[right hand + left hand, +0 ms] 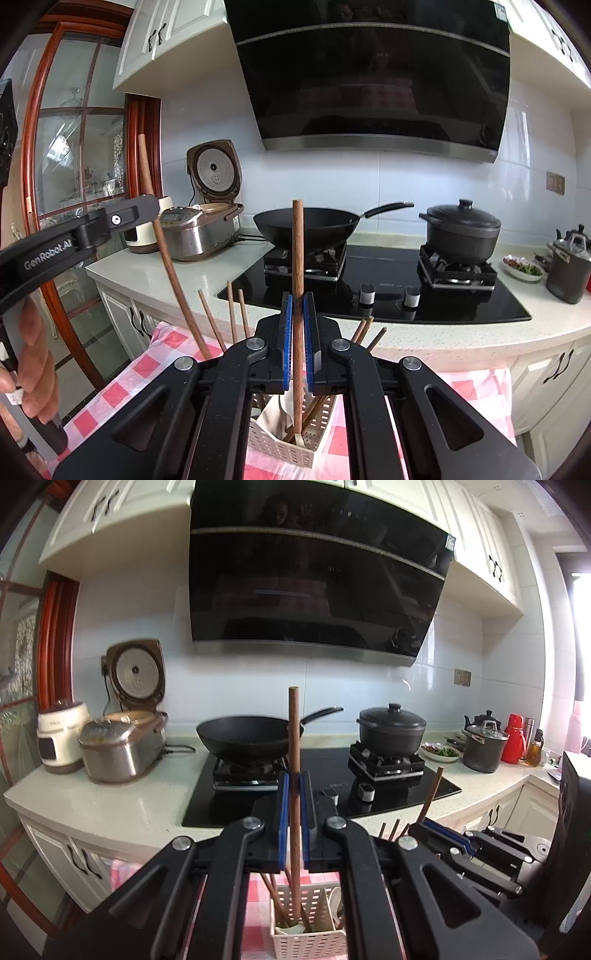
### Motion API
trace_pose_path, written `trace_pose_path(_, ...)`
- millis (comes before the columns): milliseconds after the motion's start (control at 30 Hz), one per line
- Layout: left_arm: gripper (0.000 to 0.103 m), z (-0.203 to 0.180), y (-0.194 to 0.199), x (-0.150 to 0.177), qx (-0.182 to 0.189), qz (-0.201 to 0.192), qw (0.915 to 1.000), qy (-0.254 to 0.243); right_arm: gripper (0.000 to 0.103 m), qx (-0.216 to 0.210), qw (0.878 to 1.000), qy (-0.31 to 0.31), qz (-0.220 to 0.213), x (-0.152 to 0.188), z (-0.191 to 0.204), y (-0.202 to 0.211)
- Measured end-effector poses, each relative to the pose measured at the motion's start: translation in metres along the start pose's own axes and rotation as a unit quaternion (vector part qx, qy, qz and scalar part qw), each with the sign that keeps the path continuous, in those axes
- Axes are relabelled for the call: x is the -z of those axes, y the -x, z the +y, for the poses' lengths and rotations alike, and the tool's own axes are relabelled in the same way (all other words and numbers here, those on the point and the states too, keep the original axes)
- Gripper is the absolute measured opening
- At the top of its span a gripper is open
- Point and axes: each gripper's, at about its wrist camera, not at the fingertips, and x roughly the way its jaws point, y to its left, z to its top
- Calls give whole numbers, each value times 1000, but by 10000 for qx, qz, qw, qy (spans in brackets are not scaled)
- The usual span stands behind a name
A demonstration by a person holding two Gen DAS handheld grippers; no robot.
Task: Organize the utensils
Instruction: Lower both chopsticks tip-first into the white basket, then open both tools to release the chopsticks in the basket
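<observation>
A round, dark-brown wooden stick [294, 775] stands upright at the centre of the left wrist frame, pinched between the blue-padded jaws of the left gripper [294, 790]; its lower end reaches down into a cream plastic basket [310, 943] with a slotted wall at the bottom centre. In the right wrist frame a second wooden handle [297, 280] of the same smooth, straight shape is clamped by the right gripper [297, 314], also upright, its foot inside the perforated basket [284, 445] among thin brown chopsticks [232, 314] and a pale spoon [286, 398]. The basket sits on a pink-and-white checked cloth [147, 365]. Beyond, in the middle of the frame, a matte black wok [306, 227] rests on a glossy black glass stove [388, 295], with a lidded black pot [461, 230] to the right and a steel rice cooker [199, 232] to the left.
</observation>
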Motion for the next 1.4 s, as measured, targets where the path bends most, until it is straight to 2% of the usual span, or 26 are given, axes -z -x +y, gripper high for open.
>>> trace_pose_path(233,6,-1,-44,31,228,635,9977,9,6,-170,9983,41,565,17,-2,-31)
trace_pose_path(400,6,5,-70,51,312,1137,9928,195,6,-150,9959,-152,884,28,-5,-53)
trace_pose_path(667,6,8,-95,88,123,1565,9875,142,7,-283,9915,-576,1132,47,-18,-82)
trace_pose_path(767,7,15,-98,98,44,1620,9866,169,13,-256,9919,-558,1115,49,-19,-82)
trace_pose_path(800,11,16,-98,100,14,1623,9866,164,14,-244,9920,-556,1103,49,-20,-82)
trace_pose_path(833,14,18,-97,101,-10,1608,9868,164,21,-239,9922,-565,1085,49,-20,-80)
trace_pose_path(900,30,19,-91,101,-85,1528,9881,154,45,-241,9929,-630,981,48,-22,-74)
trace_pose_path(1033,51,21,-72,96,-296,1262,9915,57,46,-146,9950,-609,784,42,-25,-54)
trace_pose_path(1100,71,20,-58,94,-473,1088,9929,2,46,-88,9959,-589,677,40,-24,-40)
trace_pose_path(1133,75,20,-48,93,-588,965,9936,-14,46,-75,9963,-584,623,39,-25,-33)
trace_pose_path(1200,90,20,-26,92,-781,713,9944,-32,46,-10,9973,-569,464,39,-24,-13)
trace_pose_path(1267,98,19,-6,91,-930,487,9944,-68,49,84,9979,-566,319,39,-22,6)
trace_pose_path(1400,98,11,32,93,-1163,162,9928,-252,65,299,9982,-523,-5,46,-16,47)
